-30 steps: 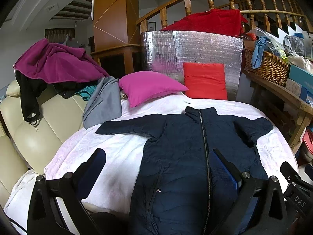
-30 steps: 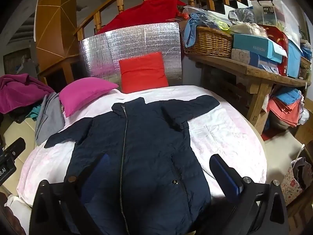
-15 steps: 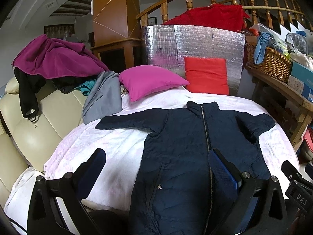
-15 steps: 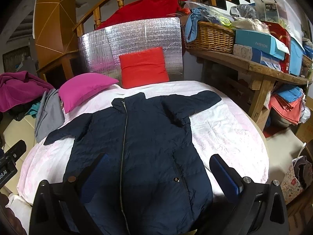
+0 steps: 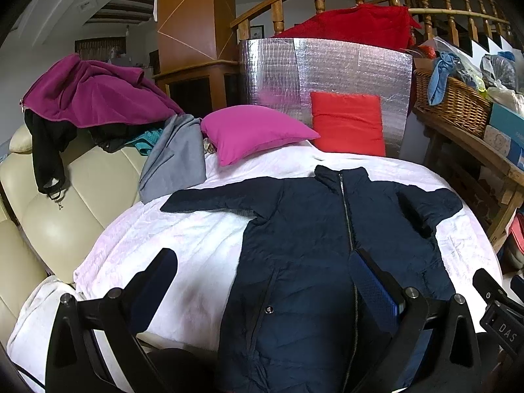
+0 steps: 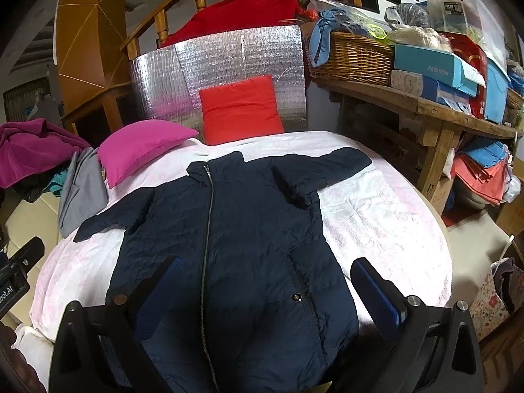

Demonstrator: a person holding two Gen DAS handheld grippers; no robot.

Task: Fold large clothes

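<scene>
The dark navy quilted zip-front jacket lies flat, front up and zipped, on the white and pale pink padded cover of the round table, collar at the far side and sleeves spread left and right. The left gripper hangs above the jacket's near left part, fingers spread wide and holding nothing. The right gripper hangs above the near hem, also spread wide and empty. A magenta cushion and a red cushion rest at the far edge against a silver foil panel.
</scene>
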